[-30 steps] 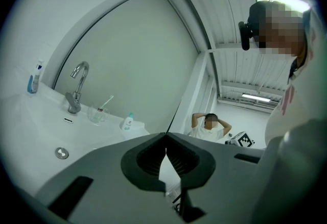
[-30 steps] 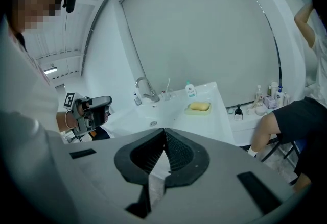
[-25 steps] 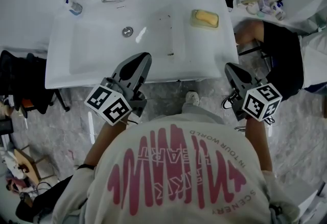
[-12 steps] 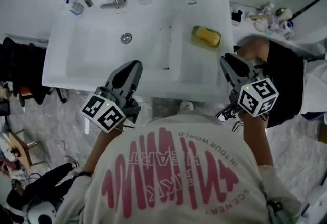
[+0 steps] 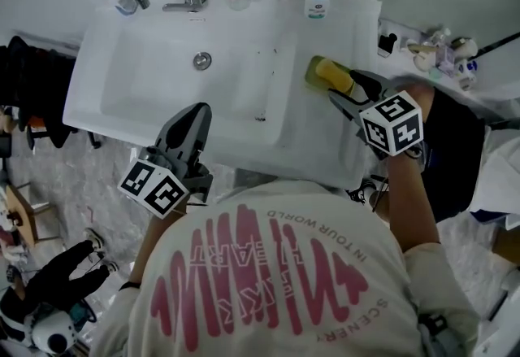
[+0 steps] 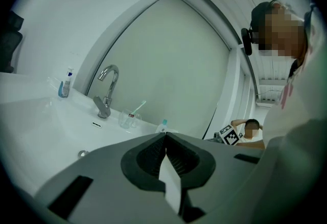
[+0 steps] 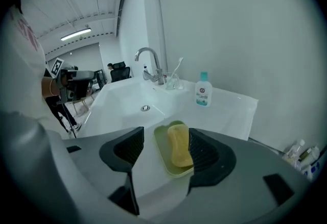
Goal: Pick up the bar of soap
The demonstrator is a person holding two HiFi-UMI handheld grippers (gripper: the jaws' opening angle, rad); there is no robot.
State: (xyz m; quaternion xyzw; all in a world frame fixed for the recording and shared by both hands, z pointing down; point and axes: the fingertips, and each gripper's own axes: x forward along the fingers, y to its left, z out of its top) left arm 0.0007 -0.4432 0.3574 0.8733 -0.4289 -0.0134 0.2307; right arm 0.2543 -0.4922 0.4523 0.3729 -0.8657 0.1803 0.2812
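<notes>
**A:** Where is the soap?

**B:** The bar of soap (image 7: 180,146), a rounded yellow oblong that looks waxy, lies in a shallow pale-green soap dish (image 7: 161,154). The dish sits on the right-hand ledge of the white sink (image 5: 162,79).

**A:** Which step is this?

**B:** The approach, I'd say. The right gripper (image 7: 166,139) hovers at the sink's right side. Its jaws are opening, already wide. The bar shows between the dark ribbed pads (image 7: 207,154), untouched.

**A:** And next?

**B:** Probably lower until the pads straddle the bar's long sides, then close gently. Smooth soap could squirt out.

**A:** The other hand?

**B:** The left gripper (image 5: 193,115) hangs over the sink's front edge, its jaws pressed together on nothing.
</notes>
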